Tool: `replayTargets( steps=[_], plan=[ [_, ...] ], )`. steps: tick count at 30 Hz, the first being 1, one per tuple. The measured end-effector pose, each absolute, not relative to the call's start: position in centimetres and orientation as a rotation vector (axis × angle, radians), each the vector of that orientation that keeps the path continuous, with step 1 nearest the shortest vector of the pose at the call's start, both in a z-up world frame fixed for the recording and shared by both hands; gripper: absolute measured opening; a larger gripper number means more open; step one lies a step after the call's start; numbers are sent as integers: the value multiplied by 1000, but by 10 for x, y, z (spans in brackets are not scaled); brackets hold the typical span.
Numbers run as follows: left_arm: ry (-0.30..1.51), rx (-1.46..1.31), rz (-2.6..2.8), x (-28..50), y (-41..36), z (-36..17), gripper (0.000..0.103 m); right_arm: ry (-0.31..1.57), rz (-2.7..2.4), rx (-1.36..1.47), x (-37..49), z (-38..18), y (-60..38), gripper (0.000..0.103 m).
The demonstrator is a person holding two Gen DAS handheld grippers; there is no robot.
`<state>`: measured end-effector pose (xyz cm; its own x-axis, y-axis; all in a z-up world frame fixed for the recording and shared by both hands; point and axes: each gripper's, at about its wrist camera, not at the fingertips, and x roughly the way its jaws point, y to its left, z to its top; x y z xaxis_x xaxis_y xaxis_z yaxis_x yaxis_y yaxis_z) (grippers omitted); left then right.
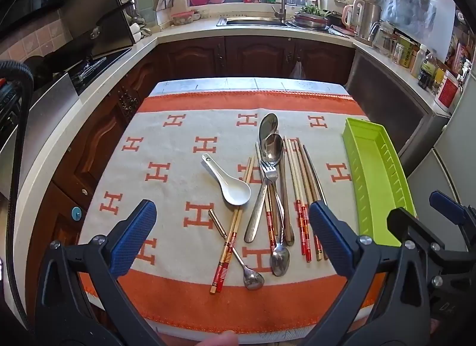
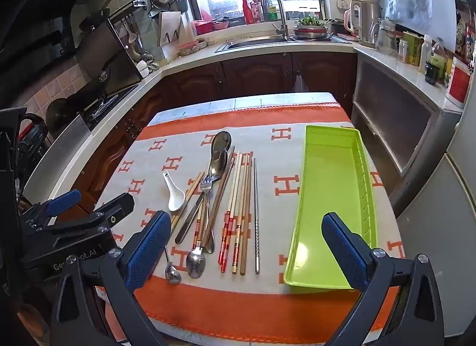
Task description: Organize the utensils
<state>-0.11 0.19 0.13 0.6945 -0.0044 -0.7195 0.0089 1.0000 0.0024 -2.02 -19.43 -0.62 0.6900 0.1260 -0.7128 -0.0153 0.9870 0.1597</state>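
Two hand-held grippers hover above a table spread with an orange-and-cream cloth. The left gripper and right gripper both gape wide, holding nothing. Utensils — chopsticks, metal spoons, a fork, a white ceramic spoon — lie jumbled mid-cloth. The green tray beside them is empty (nothing sorted yet). Likely next: lower onto one utensil and close.
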Motion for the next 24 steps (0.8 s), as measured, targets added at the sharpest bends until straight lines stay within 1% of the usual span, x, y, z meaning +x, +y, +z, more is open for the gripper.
replayTargets(
  steps=[4, 6, 13, 24],
  plan=[
    [811, 6, -10, -6, 0, -1, 96, 796, 71, 101, -23, -6, -188, 103],
    [837, 1, -20, -2, 2, 1, 92, 810, 84, 110, -19, -9, -189, 103],
    [857, 6, -27, -2, -10, 0, 91, 809, 100, 131, -21, -8, -196, 103],
    [839, -23, -34, -2, -3, 1, 90, 825, 103, 126, -10, -12, -195, 103]
  ],
)
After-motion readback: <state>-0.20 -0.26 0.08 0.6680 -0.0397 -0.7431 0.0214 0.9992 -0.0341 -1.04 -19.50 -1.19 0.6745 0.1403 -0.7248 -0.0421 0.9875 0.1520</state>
